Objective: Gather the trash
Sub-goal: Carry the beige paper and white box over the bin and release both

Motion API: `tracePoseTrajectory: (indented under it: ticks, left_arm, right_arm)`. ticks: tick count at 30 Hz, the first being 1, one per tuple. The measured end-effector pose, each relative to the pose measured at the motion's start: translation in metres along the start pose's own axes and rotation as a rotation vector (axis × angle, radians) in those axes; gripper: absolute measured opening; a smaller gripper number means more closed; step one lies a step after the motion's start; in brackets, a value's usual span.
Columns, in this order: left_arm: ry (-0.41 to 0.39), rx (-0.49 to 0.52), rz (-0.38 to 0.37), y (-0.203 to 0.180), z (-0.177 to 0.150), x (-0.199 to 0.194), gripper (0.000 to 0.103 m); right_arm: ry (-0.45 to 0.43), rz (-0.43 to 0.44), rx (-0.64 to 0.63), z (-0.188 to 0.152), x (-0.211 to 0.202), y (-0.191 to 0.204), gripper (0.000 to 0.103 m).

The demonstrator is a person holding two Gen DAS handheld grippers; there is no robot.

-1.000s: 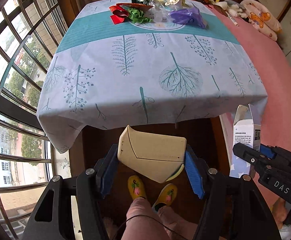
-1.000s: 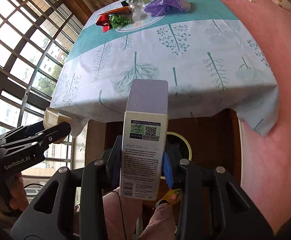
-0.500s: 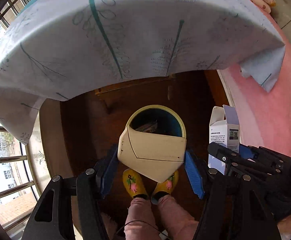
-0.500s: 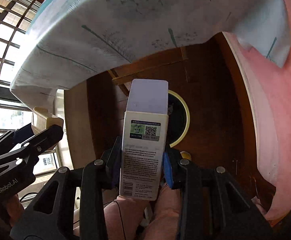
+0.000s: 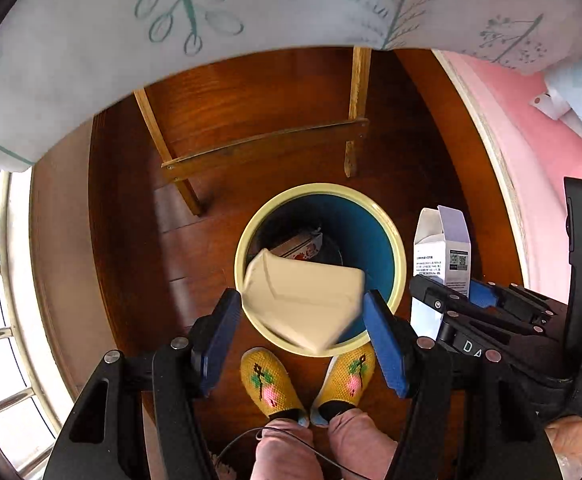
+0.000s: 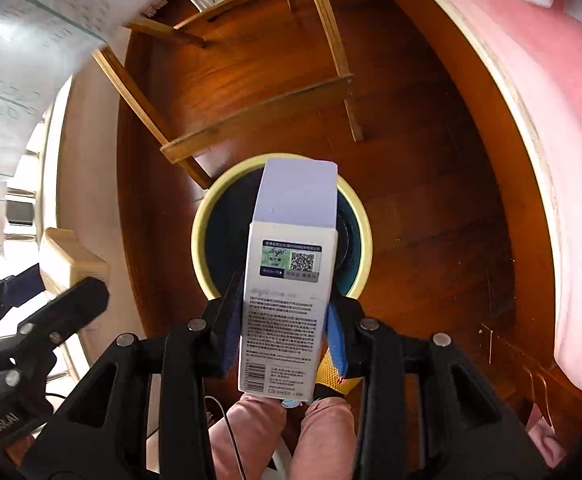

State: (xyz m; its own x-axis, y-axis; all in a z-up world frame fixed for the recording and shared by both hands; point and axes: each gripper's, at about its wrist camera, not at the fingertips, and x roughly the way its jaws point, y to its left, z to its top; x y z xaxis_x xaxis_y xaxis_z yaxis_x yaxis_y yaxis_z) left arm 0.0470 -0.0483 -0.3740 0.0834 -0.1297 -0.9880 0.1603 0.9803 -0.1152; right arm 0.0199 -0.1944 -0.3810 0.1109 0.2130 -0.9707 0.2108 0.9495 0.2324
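A round bin with a yellow rim [image 5: 401,264] and blue inside stands on the wooden floor under the table; a red-and-white packet [image 5: 299,246] lies in it. My left gripper [image 5: 303,320] points straight down over the bin's near edge, shut on a cream folded carton [image 5: 303,300]. My right gripper [image 6: 285,316] is shut on a tall white box with a lavender flap and a QR label [image 6: 291,280], which hangs over the bin's rim [image 6: 199,240]. In the left wrist view the white box [image 5: 443,252] sits just right of the bin. The right wrist view shows the cream carton [image 6: 71,260] at far left.
The tablecloth's hanging edge [image 5: 291,4] is overhead. Wooden table legs and a crossbar [image 5: 267,144] stand just behind the bin. A person's yellow slippers [image 5: 269,384] and pink trouser legs are right in front of it. A pink bed cover [image 5: 551,152] lies to the right, window bars to the left.
Both grippers have dropped from above the tabletop to below its edge, each still holding its carton. The bin, first hidden, now fills the middle of both views.
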Motion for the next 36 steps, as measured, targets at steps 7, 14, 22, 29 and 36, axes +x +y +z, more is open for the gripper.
tracePoseTrajectory:
  ticks: [7, 14, 22, 29, 36]
  left_arm:
    - [0.028, -0.012, 0.01, 0.007, 0.001, 0.016, 0.089]
    - [0.005, -0.035, 0.028, 0.015, -0.001, 0.0, 0.089]
    - [-0.077, -0.056, 0.053, 0.021, 0.0, -0.06, 0.089]
    - [-0.137, -0.04, 0.032, 0.018, 0.005, -0.13, 0.089]
    - [-0.194, -0.08, 0.031, 0.023, 0.004, -0.208, 0.089]
  right_arm:
    - [0.039, 0.024, -0.008, 0.002, 0.036, -0.012, 0.045]
    - [0.035, 0.028, -0.041, 0.002, 0.038, 0.005, 0.052]
    - [0.012, 0.022, -0.041, 0.002, 0.004, 0.028, 0.052]
    - [-0.032, 0.038, -0.057, 0.006, -0.052, 0.047, 0.052]
    - [-0.048, 0.063, -0.072, 0.01, -0.107, 0.061, 0.052]
